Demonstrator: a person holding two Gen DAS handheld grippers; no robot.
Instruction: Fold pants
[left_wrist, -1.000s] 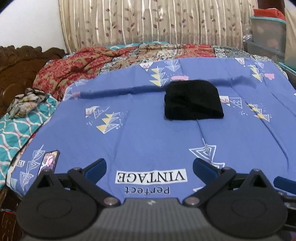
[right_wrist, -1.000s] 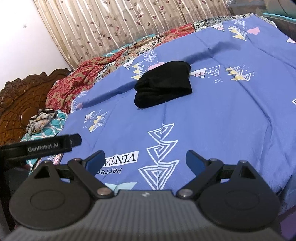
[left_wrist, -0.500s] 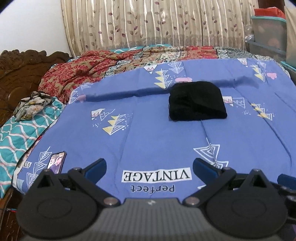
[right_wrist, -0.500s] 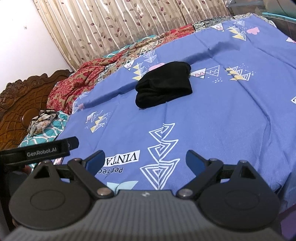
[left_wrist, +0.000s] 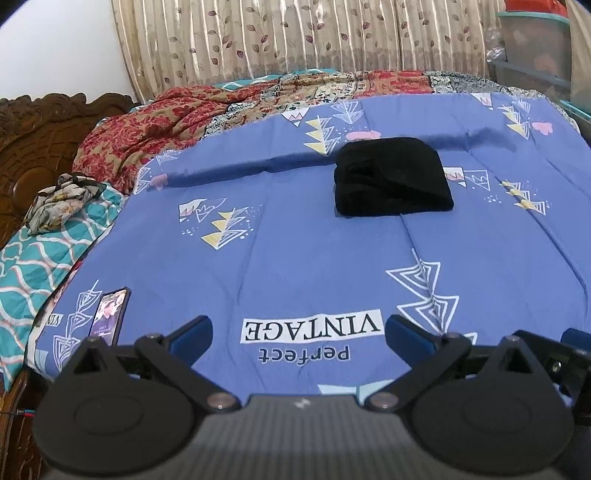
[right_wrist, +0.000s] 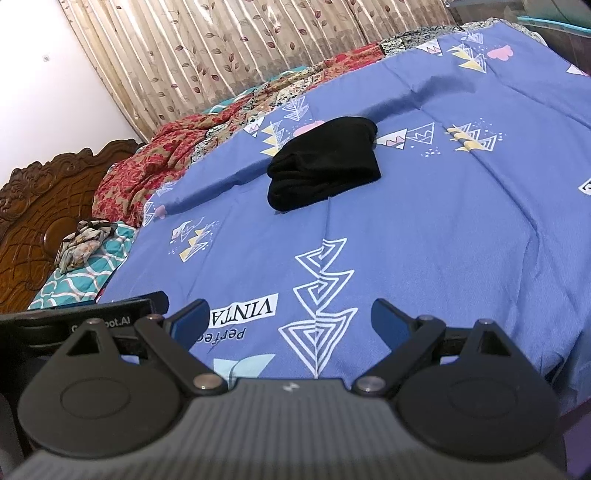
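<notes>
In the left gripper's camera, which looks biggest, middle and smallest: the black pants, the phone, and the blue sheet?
1. Blue sheet: it covers most of the bed.
2. Black pants: a folded bundle, farther from the camera.
3. Phone: looks smallest even though it lies nearer the camera.

"Perfect VINTAGE" printed upside down on blue bedsheet (left_wrist: 295, 258); partial "…bot.AI" on left claw (right_wrist: 92, 323) body.

Both wrist views share the bedspread (left_wrist: 295, 258).
</notes>
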